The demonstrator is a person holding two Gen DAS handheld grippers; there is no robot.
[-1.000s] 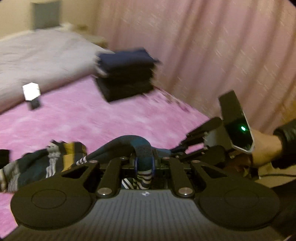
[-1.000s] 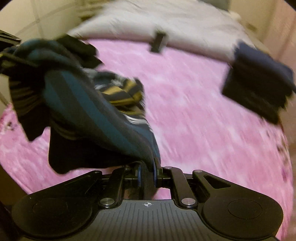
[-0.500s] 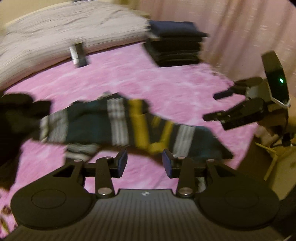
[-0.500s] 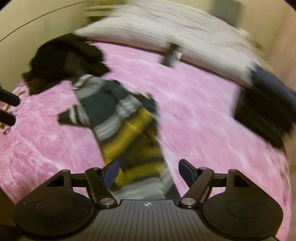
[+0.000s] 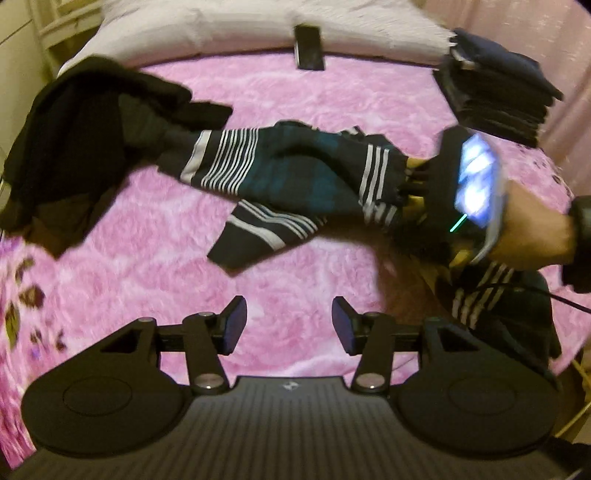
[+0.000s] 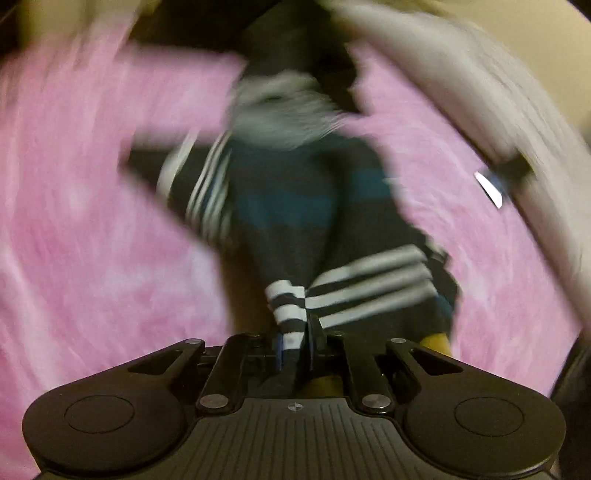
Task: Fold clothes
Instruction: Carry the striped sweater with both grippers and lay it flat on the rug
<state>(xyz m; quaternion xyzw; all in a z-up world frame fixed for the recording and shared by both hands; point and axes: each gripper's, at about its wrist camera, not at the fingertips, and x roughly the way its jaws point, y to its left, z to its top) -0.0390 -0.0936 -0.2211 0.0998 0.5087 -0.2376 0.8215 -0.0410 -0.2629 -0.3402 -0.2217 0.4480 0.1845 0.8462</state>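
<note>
Left wrist view
- Left gripper: its fingers stand apart and are opening, with only bare pink blanket between them; they touch no cloth.
- Striped garment: dark navy and teal with white stripe bands, lying crumpled across the pink blanket on the bed, beyond the left fingers and apart from them. One striped flap points toward the camera.
- Right gripper: it meets the right end of the striped garment, where a bit of yellow shows; its fingertips are hidden by cloth in this view. A hand in a dark sleeve holds it, and its body shows a bright lit panel.
- Black garment: a loose dark heap at the left, its edge overlapping the far end of the striped garment.
- Folded stack: dark folded clothes piled at the far right, well apart from the striped garment.
- Phone: a dark slab at the far edge of the blanket, against the grey bedding.

Right wrist view (strongly blurred)
- Right gripper: fingers closing, pinched on a striped fold of the garment.
- Striped garment: stretches away from the fingers over the pink blanket; yellow cloth shows beside the fingers.
- Grey bedding: a blurred band at upper right.
</note>
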